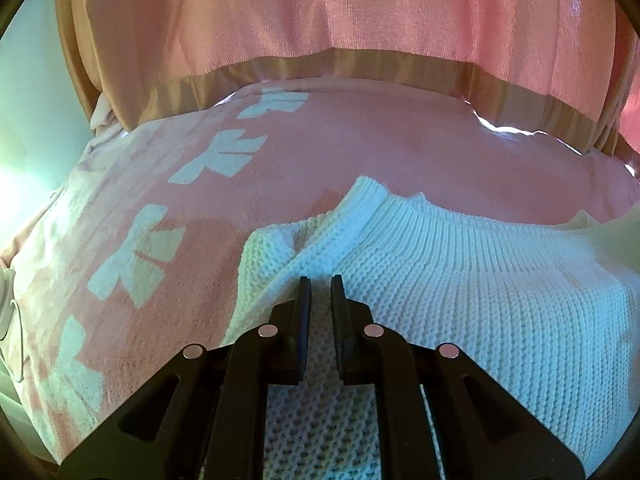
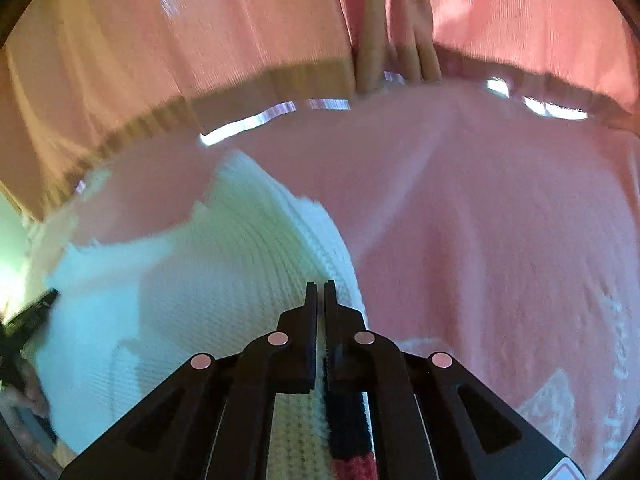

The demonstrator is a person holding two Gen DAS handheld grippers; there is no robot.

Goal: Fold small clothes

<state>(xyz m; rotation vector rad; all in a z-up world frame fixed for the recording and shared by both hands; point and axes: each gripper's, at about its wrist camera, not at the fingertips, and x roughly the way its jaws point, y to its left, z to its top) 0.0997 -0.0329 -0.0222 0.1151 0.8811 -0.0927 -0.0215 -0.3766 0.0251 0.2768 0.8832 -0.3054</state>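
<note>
- The white knitted sweater (image 1: 460, 280) lies on a pink blanket (image 1: 320, 152) with pale bow shapes, which covers what looks like a bed; a pink curtain (image 1: 320, 12) hangs at the far side.
- The left tongs (image 1: 320, 280) are nearly closed at the sweater's left near edge. Knit shows in the narrow gap between them, so I judge they are pinching a layer of it.
- The right tongs (image 2: 320, 284) are all but shut on the sweater's (image 2: 192, 288) right edge, where a dark and red knitted band runs up between the jaws; I read that as a grip on the hem.
- In the right wrist view the far-left blur shows part of the other tool (image 2: 28, 320) and a hand (image 2: 24, 396) at the sweater's opposite side, so the two grips sit well apart across the garment.
- The step in hand seems to be taking hold of both sides before a fold. To do it well:
  - keep both pinches on the same layers, so that nothing trails underneath;
  - lift both sides evenly and keep the knit lightly taut between them, since this loose weave will sag and stretch;
  - carry the held edge over toward the ribbed band on the far side and lay it down square before letting go.
- No container, basket or drawer is in view, so there are no contents to report.
</note>
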